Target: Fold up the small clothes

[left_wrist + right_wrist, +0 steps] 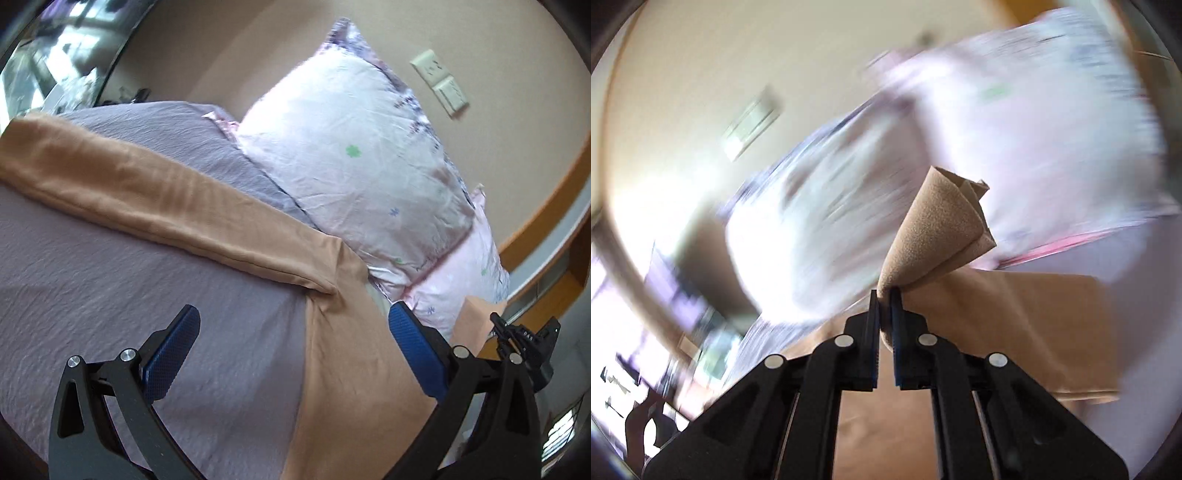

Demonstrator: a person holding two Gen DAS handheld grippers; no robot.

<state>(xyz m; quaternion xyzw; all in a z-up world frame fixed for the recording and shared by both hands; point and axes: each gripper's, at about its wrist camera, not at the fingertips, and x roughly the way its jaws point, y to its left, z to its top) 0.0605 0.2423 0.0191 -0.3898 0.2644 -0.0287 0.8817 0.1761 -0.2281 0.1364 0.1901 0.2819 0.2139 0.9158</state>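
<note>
Tan garment (155,195) lies on lavender bedsheet (110,295) in left wrist view, one long folded band running diagonally, another part dropping toward the lens between the fingers. Left gripper (293,350) is spread wide w/ nothing in it, blue pads (170,354) apart above sheet & cloth. Floral pillow (351,147) leans vs. wall, pink pillow (465,280) beside it. Right gripper's tip (524,332) shows at right edge.

Right wrist view, bkgd blurred: right gripper (884,295) is clamped on a bunched corner of the tan garment (942,225), corner sticking up past the fingertips; rest of cloth spreads below & to the right.
</note>
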